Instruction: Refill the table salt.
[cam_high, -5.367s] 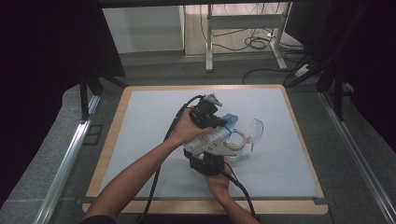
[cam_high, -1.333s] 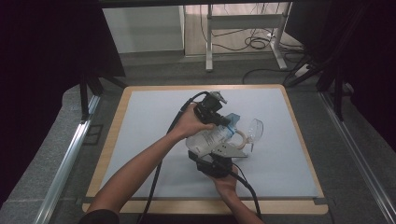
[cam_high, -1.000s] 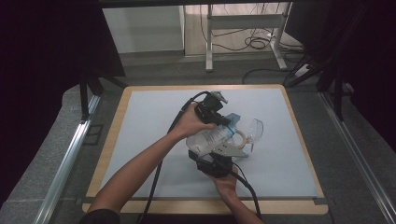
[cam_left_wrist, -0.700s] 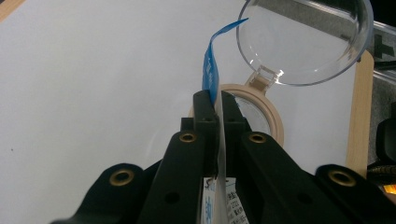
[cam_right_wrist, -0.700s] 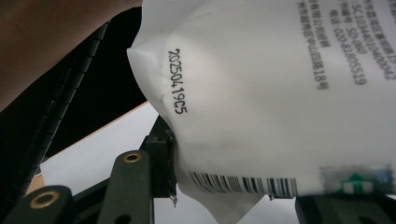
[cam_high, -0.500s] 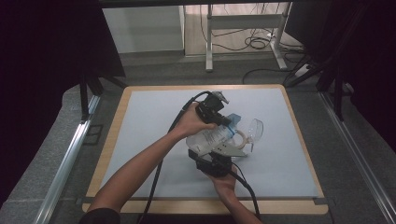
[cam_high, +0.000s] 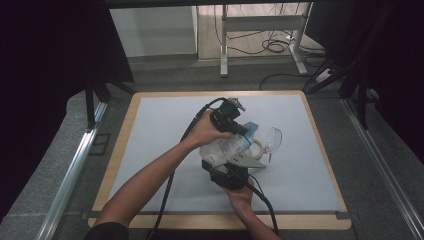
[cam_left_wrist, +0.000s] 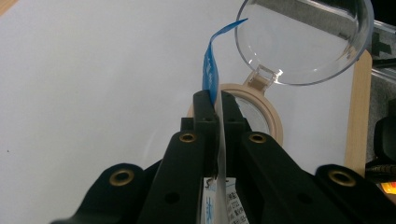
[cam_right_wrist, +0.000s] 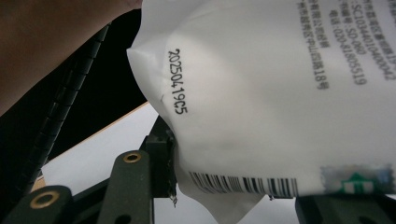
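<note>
You hold a white printed pouch (cam_high: 226, 148) tilted, blue top edge pinched, above a beige-rimmed jar (cam_high: 256, 148) with clear lid (cam_high: 274, 138) open.

Left tool (cam_high: 243, 131) shifted slightly away from person since first earlier picture, drawing blue end of white pouch (cam_high: 227, 147) toward beige-rimmed jar (cam_high: 256, 150). Pouch now more tilted, lifted over right tool (cam_high: 231, 169). Over last second, no visible shift.
</note>
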